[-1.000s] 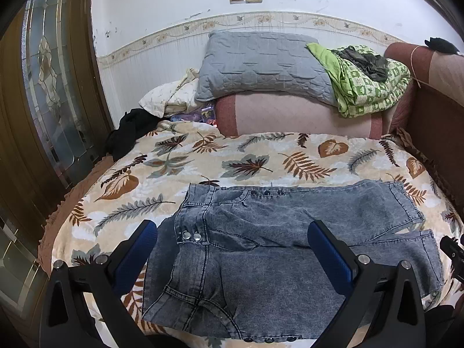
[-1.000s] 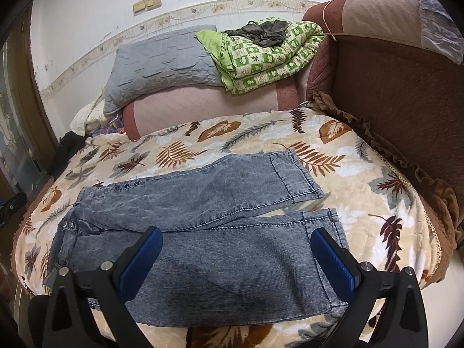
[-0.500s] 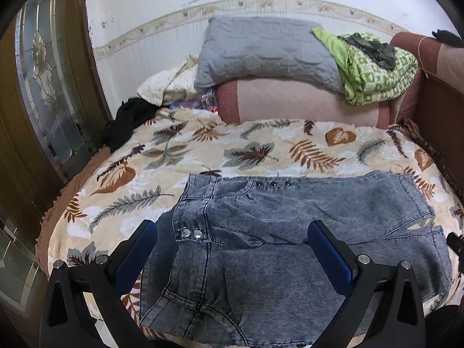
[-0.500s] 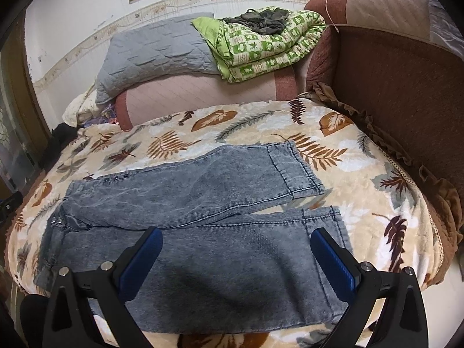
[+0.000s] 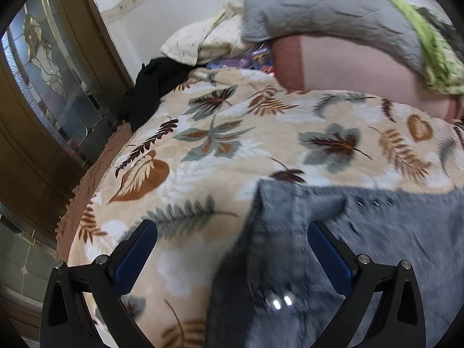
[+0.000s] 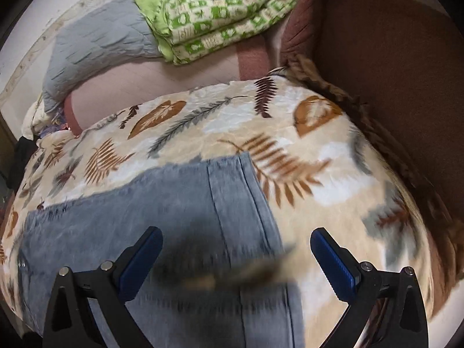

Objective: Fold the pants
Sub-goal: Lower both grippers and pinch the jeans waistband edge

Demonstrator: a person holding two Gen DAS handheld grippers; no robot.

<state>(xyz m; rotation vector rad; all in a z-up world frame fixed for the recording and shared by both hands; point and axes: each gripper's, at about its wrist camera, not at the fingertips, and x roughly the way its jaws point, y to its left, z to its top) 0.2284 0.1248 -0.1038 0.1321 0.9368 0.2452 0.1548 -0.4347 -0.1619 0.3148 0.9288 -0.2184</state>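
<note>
Grey-blue denim pants (image 5: pixel 362 237) lie flat on a leaf-print blanket (image 5: pixel 232 150). In the left wrist view, blurred by motion, the waistband corner with metal buttons (image 5: pixel 279 301) sits low between the fingers of my left gripper (image 5: pixel 232 249), which is open and holds nothing. In the right wrist view the far leg's hem (image 6: pixel 240 191) lies just ahead of my right gripper (image 6: pixel 236 258), also open, with the near leg (image 6: pixel 232 313) below it. A dark shadow falls on the denim between the blue pads (image 6: pixel 333 255).
A grey pillow (image 5: pixel 319 3) and a green patterned quilt (image 6: pixel 220 14) rest on the pink headboard cushion (image 5: pixel 348 66) at the back. A brown upholstered side (image 6: pixel 391 72) rises on the right. A black garment (image 5: pixel 153 87) and a glass-panelled wooden door (image 5: pixel 43 92) stand at the left.
Both grippers have dropped down and forward, much closer to the pants. The left one has swung over the waistband corner, the right one over the leg hems. Both stay open.
</note>
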